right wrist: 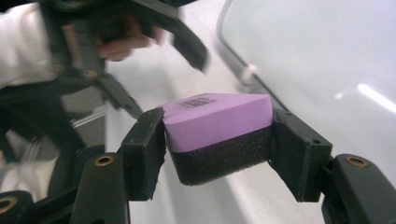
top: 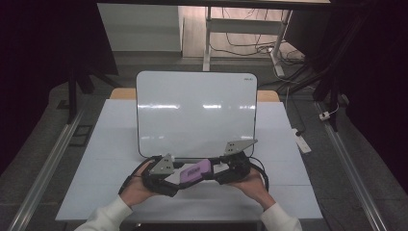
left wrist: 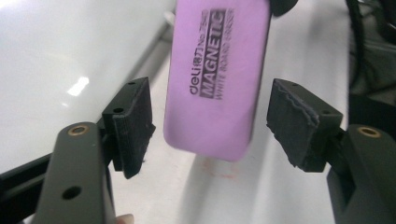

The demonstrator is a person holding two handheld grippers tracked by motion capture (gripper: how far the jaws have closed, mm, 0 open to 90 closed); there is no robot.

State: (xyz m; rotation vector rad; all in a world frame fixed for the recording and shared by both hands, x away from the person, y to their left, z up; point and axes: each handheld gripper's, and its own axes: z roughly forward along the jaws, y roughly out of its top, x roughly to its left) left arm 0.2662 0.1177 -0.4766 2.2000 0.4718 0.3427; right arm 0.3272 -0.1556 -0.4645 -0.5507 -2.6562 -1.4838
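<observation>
1. Right gripper (right wrist: 217, 140): its two jaws clamp the short end of the purple eraser (right wrist: 217, 133), pads pressed against both the purple top and the black foam layer, so this hand carries the eraser's weight
2. Left gripper (left wrist: 210, 123): jaws stand wide, with clear gaps on either side of the eraser's free end (left wrist: 217, 74); the pads (left wrist: 135, 126) touch nothing, which suggests a hand-over to the right hand
3. Eraser: held just above the white table (top: 288, 192), between the two grippers, close to the near edge of the whiteboard (top: 196, 113)
4. The left gripper view reads the printed label on the purple face; the right gripper view reveals the foam underside and the squeeze on it
5. The high view places both hands (top: 137, 190) at the table's near side, facing each other
</observation>
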